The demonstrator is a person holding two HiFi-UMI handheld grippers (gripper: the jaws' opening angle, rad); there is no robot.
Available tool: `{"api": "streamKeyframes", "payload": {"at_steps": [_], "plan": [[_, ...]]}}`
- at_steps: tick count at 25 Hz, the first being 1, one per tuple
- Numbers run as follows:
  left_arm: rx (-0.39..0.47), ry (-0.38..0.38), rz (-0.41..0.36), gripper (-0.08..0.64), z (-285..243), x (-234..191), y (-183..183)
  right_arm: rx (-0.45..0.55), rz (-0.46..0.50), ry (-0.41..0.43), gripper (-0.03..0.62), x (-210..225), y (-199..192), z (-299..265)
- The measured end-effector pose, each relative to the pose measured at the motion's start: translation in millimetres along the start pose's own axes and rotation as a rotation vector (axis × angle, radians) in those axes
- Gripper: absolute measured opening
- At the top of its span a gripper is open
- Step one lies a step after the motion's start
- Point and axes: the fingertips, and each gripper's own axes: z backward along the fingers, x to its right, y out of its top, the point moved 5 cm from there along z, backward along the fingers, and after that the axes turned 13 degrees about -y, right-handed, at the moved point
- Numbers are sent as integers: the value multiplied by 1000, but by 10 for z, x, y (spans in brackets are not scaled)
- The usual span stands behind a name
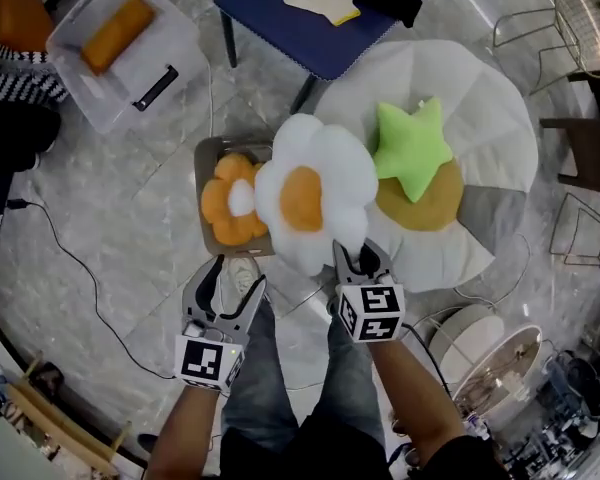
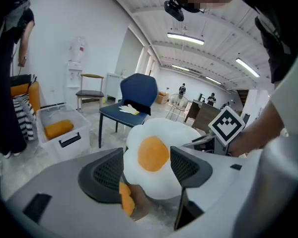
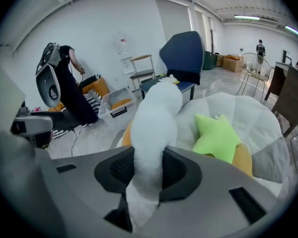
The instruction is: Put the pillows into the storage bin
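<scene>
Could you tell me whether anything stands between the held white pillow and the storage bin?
Nothing visible does. The right gripper holds the white pillow up, the bin is open on top, and only floor lies between them; the chair stands aside.

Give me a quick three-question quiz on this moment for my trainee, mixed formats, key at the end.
1. True or false: the right gripper is clamped on the white flower pillow.
2. Multiple choice: what already lies in the storage bin? A. a glove B. an orange pillow C. a shoe
3. Short answer: which gripper has its jaws apart with nothing gripped?
Key: 1 true; 2 B; 3 the left gripper.
</scene>
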Motion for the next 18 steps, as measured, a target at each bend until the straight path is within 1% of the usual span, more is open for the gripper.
{"api": "streamKeyframes", "payload": {"at_steps": [5,7,10,15,18], "plan": [[17,79,74,311,322,-339,-192,-52,200,-44,133,-463,-14,-374],[23,96,99,311,444,-443,-251,-78,253,-57,134,-618,-42,-499],[25,104,120,311,578,-592,-351,-121,292,-79,137,-839,-67,-672],[14,114,136,311,717,-846,-501,-192,359,-173,143,-1054,-164,-976],[9,125,151,311,770,-981,-566,-223,396,-187,146,-1163,-228,-1168]]}}
